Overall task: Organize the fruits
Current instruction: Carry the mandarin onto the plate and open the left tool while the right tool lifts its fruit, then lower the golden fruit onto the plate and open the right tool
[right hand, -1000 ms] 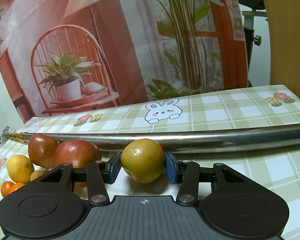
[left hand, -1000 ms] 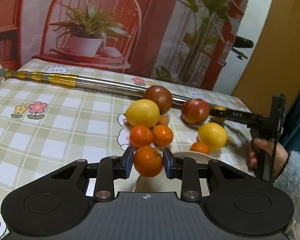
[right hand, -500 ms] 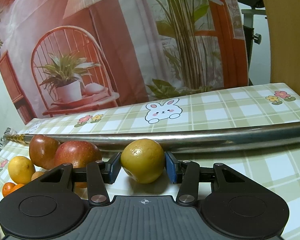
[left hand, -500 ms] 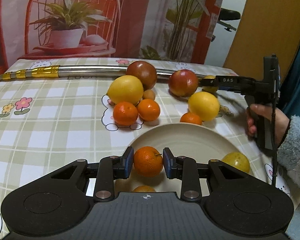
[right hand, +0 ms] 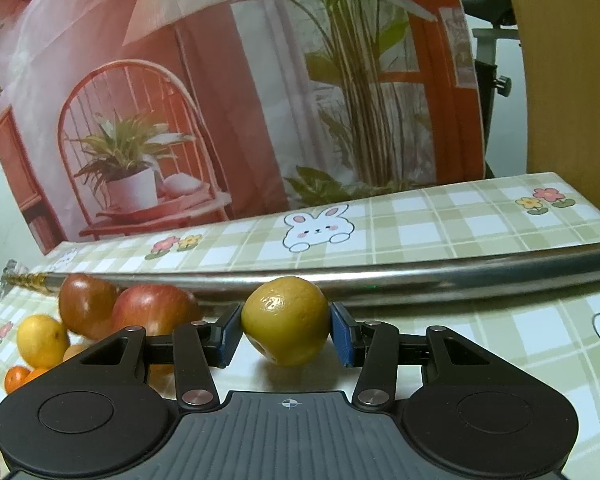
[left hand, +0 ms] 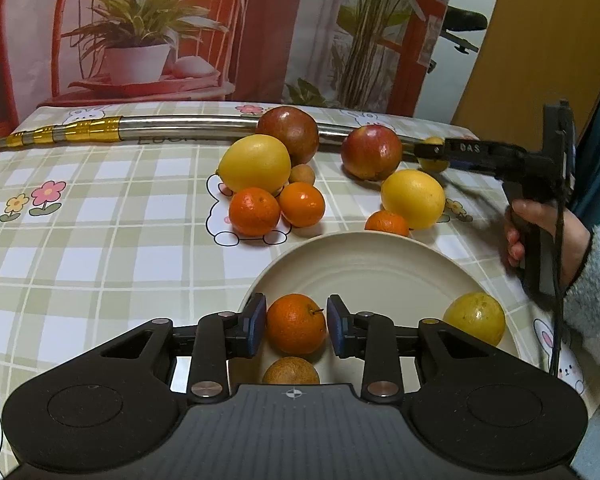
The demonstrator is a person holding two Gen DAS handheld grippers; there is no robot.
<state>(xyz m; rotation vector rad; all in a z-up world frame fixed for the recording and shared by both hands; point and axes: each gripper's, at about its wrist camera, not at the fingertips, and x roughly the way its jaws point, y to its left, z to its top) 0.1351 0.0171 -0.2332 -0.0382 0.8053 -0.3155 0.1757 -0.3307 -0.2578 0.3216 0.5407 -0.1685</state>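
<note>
While the orange (left hand: pixel 295 324) sits between the left tool (left hand: pixel 296 326) pads over the plate (left hand: pixel 364 252), it looks ready to drop.
Pads look barely apart from it. Right tool (right hand: pixel 286 334) clamps a yellow-green fruit (right hand: pixel 286 320) on the desk (right hand: pixel 480 228), probably plate-bound next.

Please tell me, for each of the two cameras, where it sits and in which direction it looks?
Left wrist: sits on the left gripper, looks over the cream round plate toward the fruit pile; between its fingers a small orange mandarin; the person's right hand and grey sleeve show.
Right wrist: sits on the right gripper, looks low across the checked tablecloth at the long steel pipe; it grips a yellow-green round fruit; no hand shows.
Shared: pipe, two red apples, lemons.
</note>
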